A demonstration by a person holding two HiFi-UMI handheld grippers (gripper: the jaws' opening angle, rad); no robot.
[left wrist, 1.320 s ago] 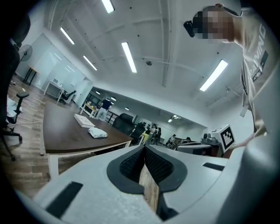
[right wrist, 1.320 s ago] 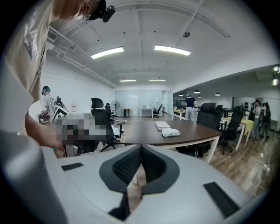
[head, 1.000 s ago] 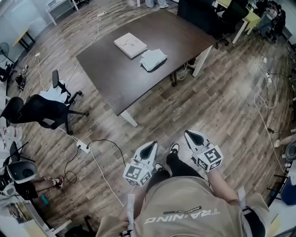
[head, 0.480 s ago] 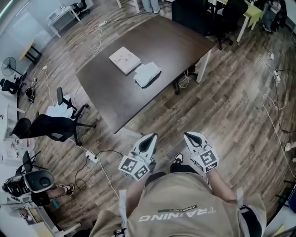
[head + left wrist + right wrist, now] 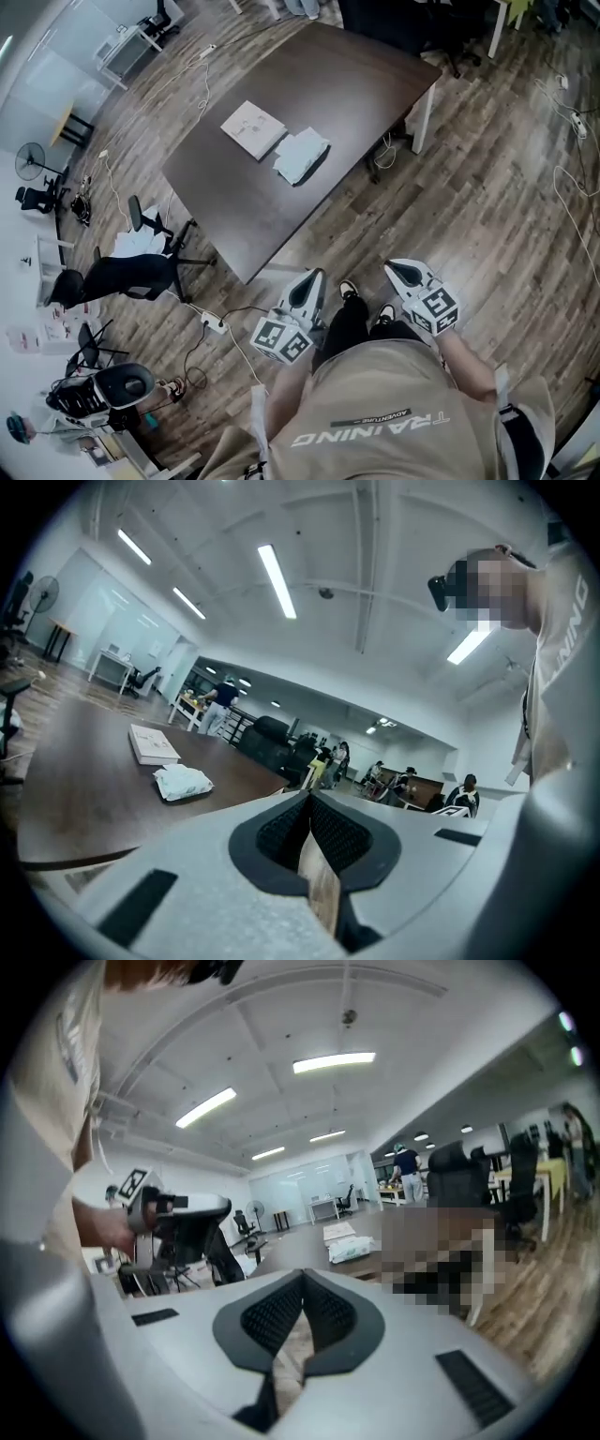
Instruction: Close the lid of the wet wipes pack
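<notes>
The wet wipes pack is a pale, crumpled pack lying on the dark brown table, next to a flat white box. Whether its lid stands open I cannot tell from this distance. My left gripper and right gripper are held over the wooden floor, short of the table's near edge, both pointing towards it. In the left gripper view the pack lies far beyond the left gripper, whose jaws are shut and empty. In the right gripper view the right gripper is also shut and empty, with the pack far ahead.
A black office chair stands left of the table. A power strip with cables lies on the floor near my left side. The table rests on white legs. Desks, chairs and people fill the room's far side.
Both grippers have been carried forward with the person towards the table, staying shut and empty. The table and pack now sit nearer in the head view.
</notes>
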